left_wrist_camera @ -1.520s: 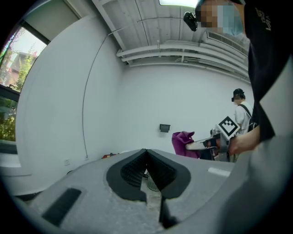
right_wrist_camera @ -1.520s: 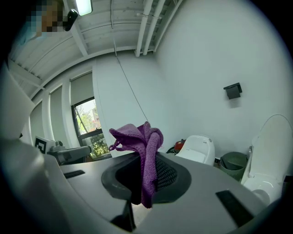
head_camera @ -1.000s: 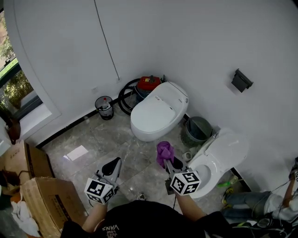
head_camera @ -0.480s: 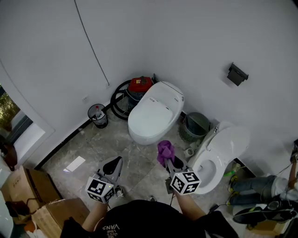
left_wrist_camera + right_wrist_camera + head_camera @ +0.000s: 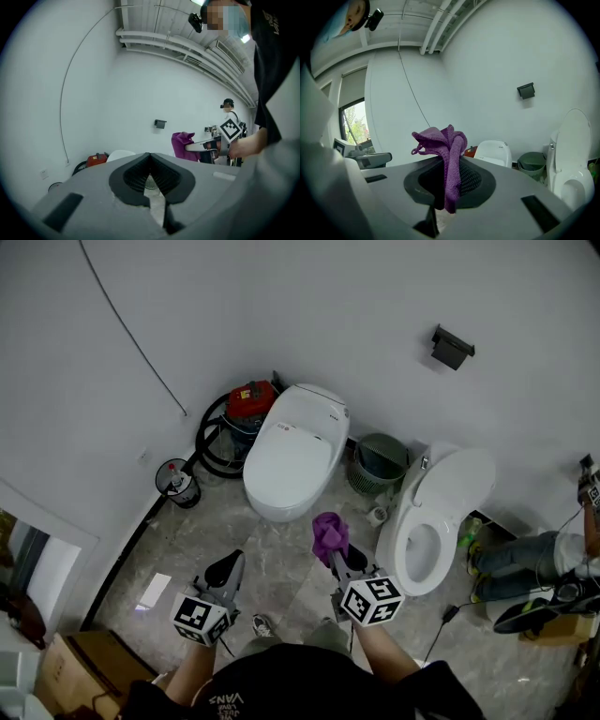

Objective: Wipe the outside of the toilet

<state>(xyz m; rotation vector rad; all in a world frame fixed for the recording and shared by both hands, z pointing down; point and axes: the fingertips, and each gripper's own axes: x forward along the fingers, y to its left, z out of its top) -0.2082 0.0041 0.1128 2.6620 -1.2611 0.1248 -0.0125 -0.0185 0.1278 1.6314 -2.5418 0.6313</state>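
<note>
Approach step, wiping not yet begun: the right tongs (image 5: 337, 557) clamp a crumpled purple cloth (image 5: 328, 532); the left tongs (image 5: 225, 570) are pressed together, empty; the white closed-lid ceramic toilet (image 5: 291, 451) stands ahead by the wall, apart from the cloth; next, likely, the cloth must reach its shell.

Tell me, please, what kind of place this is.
Probably a bathroom: a closed toilet and an open toilet stand side by side, with a green bin between them.
</note>
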